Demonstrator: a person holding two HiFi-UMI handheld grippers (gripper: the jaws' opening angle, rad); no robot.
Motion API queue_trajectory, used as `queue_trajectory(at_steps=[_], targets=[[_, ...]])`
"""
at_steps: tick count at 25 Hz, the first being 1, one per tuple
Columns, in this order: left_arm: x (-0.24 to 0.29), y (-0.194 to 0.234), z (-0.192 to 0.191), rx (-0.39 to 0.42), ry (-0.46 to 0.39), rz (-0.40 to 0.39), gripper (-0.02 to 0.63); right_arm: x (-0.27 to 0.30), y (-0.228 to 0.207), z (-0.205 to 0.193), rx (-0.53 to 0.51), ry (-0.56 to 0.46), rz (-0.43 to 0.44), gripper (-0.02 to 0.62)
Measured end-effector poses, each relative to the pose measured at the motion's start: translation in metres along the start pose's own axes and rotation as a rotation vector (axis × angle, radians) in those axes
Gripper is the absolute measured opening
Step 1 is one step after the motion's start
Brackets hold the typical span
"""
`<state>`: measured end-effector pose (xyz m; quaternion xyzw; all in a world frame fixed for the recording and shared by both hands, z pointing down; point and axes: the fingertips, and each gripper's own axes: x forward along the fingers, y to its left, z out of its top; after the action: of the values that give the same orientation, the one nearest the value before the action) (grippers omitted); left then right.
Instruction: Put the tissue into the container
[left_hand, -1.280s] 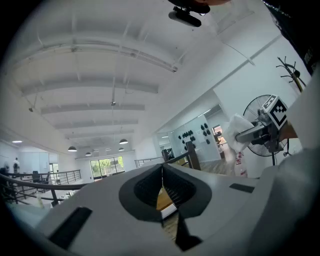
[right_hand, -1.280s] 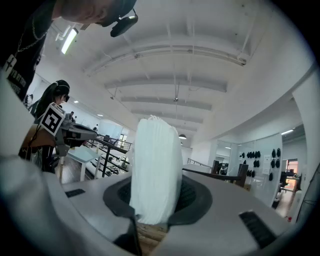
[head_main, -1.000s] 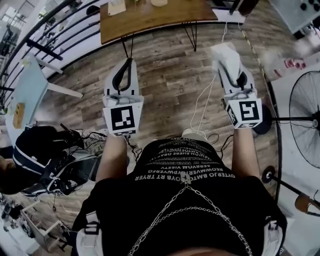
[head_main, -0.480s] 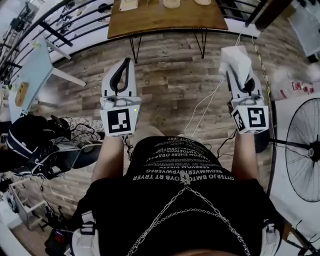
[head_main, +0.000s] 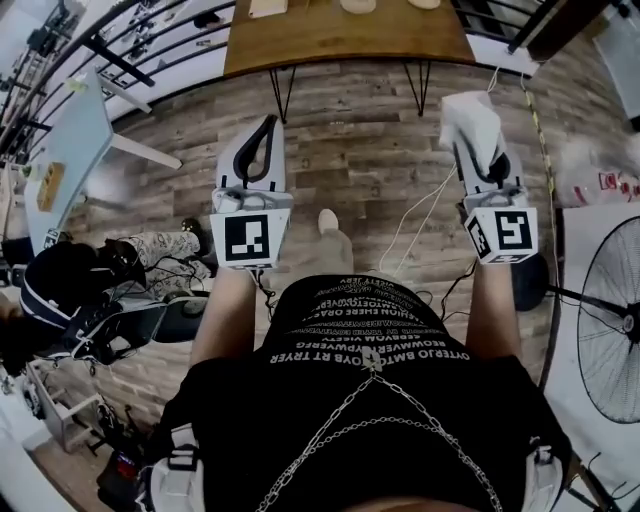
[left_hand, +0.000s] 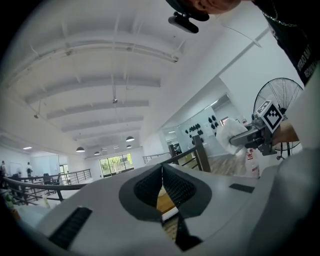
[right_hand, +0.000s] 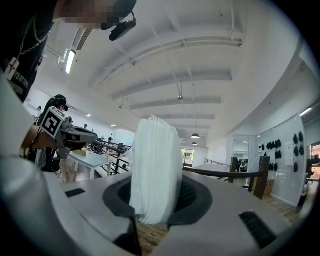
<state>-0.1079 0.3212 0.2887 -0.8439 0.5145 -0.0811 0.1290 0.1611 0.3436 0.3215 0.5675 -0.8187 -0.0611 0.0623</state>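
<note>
Firmly pinched, the tissue (right_hand: 156, 165) stands in the right hand-held gripper (right_hand: 159, 194).

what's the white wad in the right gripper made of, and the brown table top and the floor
White folded tissue wad: looks like soft, matte tissue paper; fine stacked layers show along its top edge.
Brown table top: seems to be wood or wood veneer, with a smooth satin finish and warm, even colour.
Floor: grey-brown planks with visible grain and seams; wood or wood-look laminate, can't tell which.
</note>
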Motion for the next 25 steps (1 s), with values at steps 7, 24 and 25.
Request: queue_trajectory(at_steps=[7,24,25], targets=[[0.066,0.058,-0.025,-0.031,-0.001,-0.011,0.029,0.084,0.002,-0.002,-0.007,0.047,-0.004,0.127],[0.118,0.069,-0.043,-0.002,-0.021,-0.062,0.029,0.126,-0.008,-0.023,0.019,0.047,-0.034,0.127],[0.119,0.071,-0.045,-0.007,-0.020,-0.064,0.029,0.127,-0.008,-0.023,0.020,0.046,-0.041,0.127]])
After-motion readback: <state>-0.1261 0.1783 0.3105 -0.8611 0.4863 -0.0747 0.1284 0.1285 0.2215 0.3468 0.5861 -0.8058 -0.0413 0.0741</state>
